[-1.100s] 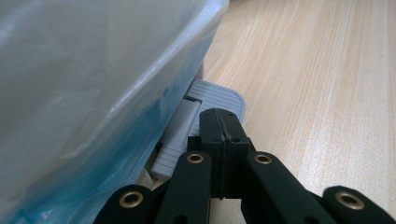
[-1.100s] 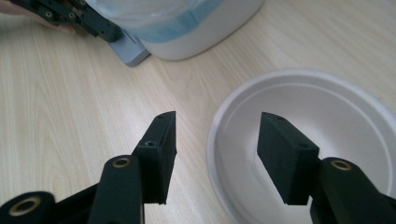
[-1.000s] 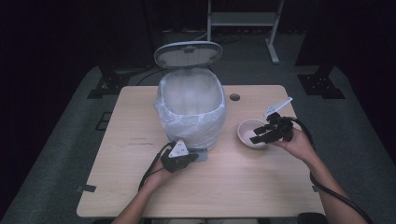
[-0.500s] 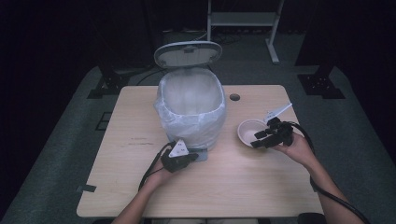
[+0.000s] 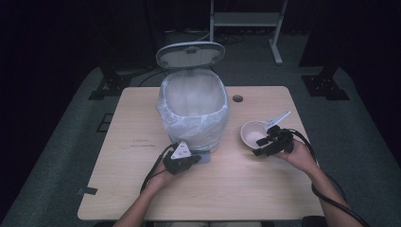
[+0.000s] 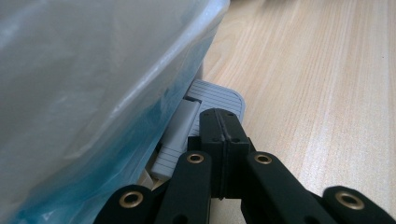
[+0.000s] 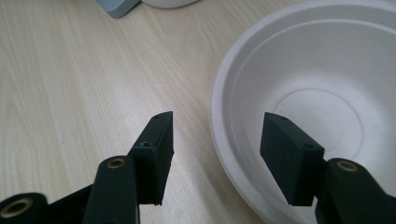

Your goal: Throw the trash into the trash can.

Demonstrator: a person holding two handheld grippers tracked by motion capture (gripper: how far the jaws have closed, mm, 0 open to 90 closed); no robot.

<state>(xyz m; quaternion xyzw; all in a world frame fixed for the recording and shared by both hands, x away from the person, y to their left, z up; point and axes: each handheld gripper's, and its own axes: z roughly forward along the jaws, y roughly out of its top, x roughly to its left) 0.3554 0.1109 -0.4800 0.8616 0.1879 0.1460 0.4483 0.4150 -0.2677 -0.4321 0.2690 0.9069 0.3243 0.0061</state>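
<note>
A grey pedal bin [image 5: 194, 111] lined with a pale plastic bag stands mid-table, its lid [image 5: 190, 53] up. My left gripper [image 5: 185, 161] rests at the bin's front foot. In the left gripper view its jaws are shut, with the tips [image 6: 223, 126] on the ribbed grey pedal [image 6: 205, 109] beside the bag [image 6: 84, 93]. A white empty bowl [image 5: 253, 133] sits to the right. My right gripper [image 5: 259, 150] is open at the bowl's near rim. In the right gripper view the bowl's rim [image 7: 222, 140] lies between the spread jaws, one inside the bowl [image 7: 327, 93], one over the table.
The wooden table [image 5: 132, 118] has a round cable hole [image 5: 237, 99] behind the bowl. A metal shelf frame [image 5: 246, 21] and dark stands are on the floor beyond the far edge. Cables trail from both grippers toward the near edge.
The right gripper has dropped lower and toward the near side of the bowl, with its jaws now astride the rim. The left gripper has stayed at the pedal and the lid remains up.
</note>
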